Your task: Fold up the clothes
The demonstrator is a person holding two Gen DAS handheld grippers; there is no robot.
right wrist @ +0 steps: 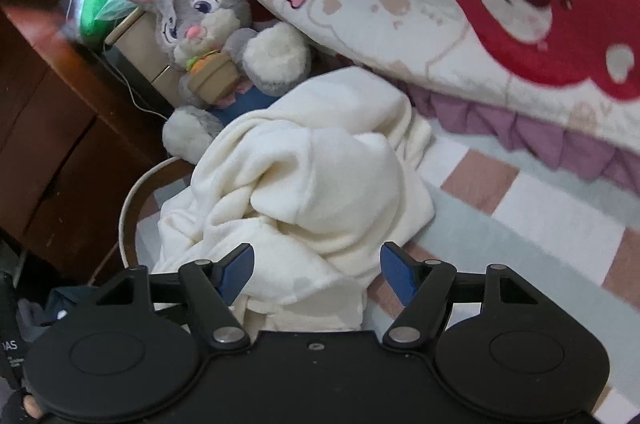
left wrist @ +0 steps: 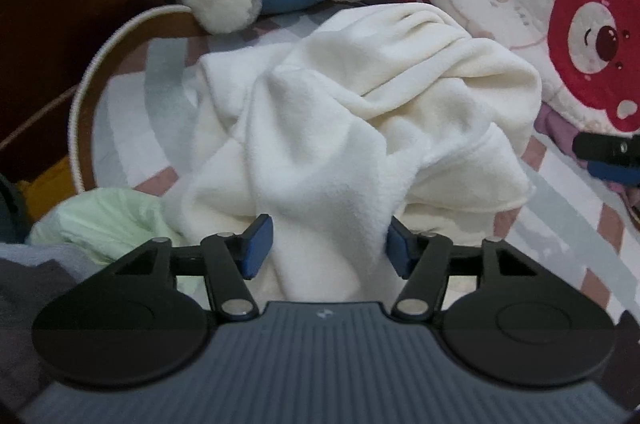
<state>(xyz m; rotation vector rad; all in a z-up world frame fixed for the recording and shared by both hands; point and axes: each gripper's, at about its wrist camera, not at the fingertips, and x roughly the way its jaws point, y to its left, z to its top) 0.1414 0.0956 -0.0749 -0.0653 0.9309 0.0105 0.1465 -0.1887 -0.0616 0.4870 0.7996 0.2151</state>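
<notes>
A crumpled cream fleece garment (left wrist: 360, 96) lies in a heap on the checked bed sheet (right wrist: 520, 216). My left gripper (left wrist: 328, 248) has a thick gathered fold of its near end between the blue pads (left wrist: 258, 244), and both pads press against the fabric. My right gripper (right wrist: 318, 274) stands open just over the near edge of the same garment (right wrist: 320, 176); its fingers are wide apart and touch no fabric. In the left wrist view, the right gripper (left wrist: 608, 152) shows at the far right edge, beside the heap.
A grey plush rabbit (right wrist: 208, 36) sits behind the heap. A quilt with a red bear print (right wrist: 440, 4) is bunched at the back right. A pale green garment (left wrist: 108, 220) and dark clothes (left wrist: 32, 284) lie at the near left. Dark wooden furniture (right wrist: 48, 104) borders the bed's left edge.
</notes>
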